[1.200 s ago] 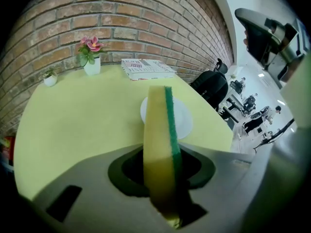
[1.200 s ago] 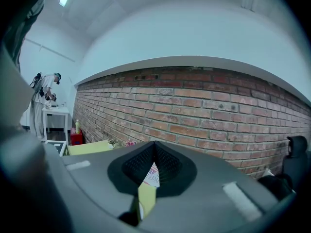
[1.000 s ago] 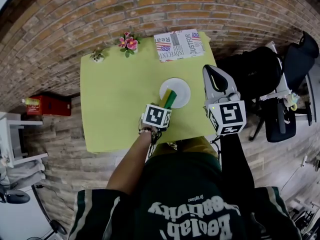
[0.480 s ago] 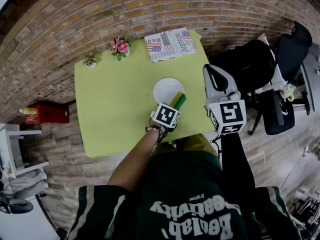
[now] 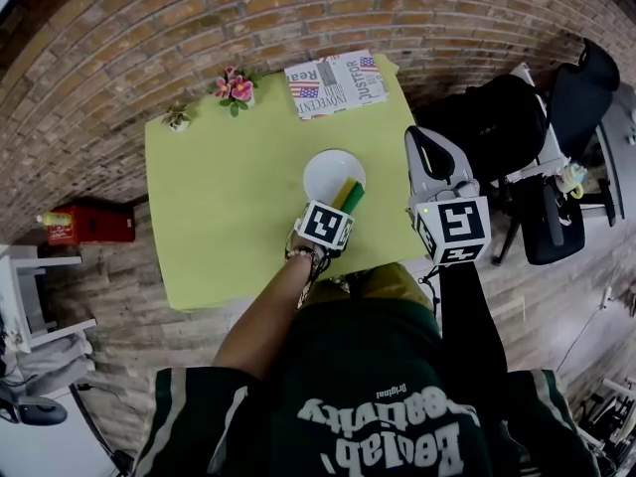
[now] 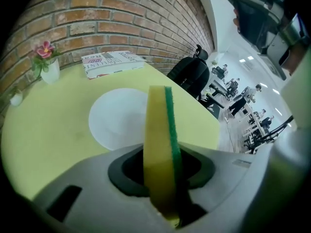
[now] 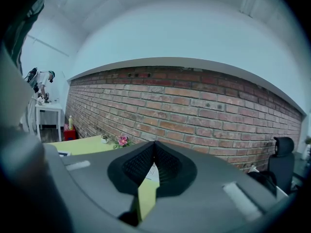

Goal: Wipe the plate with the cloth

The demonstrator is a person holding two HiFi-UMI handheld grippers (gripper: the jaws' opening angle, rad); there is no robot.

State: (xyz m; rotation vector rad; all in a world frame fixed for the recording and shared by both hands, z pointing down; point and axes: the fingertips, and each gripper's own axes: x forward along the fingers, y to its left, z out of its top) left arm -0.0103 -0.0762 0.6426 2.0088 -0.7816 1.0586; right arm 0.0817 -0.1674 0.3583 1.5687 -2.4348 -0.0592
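Observation:
A round white plate point(image 5: 326, 170) lies on the yellow-green table point(image 5: 219, 217), right of its middle. My left gripper point(image 5: 341, 210) is shut on a yellow sponge with a green scouring side point(image 5: 350, 195), which stands on edge. Its far end reaches over the plate's near right part. In the left gripper view the sponge point(image 6: 163, 140) rises from between the jaws of the left gripper point(image 6: 163, 166), with the plate point(image 6: 114, 115) just beyond. My right gripper point(image 5: 421, 145) hangs off the table's right edge. Its jaws are shut on nothing in the right gripper view point(image 7: 154, 145).
A folded newspaper point(image 5: 335, 83) lies at the table's far right edge. A pink flower pot point(image 5: 235, 87) and a small plant pot point(image 5: 177, 118) stand along the far edge. Black office chairs point(image 5: 497, 137) stand to the right, a red box point(image 5: 89, 225) to the left.
The left gripper has carried the sponge from the plate's near left part to its near right part. The right gripper has stayed where it was.

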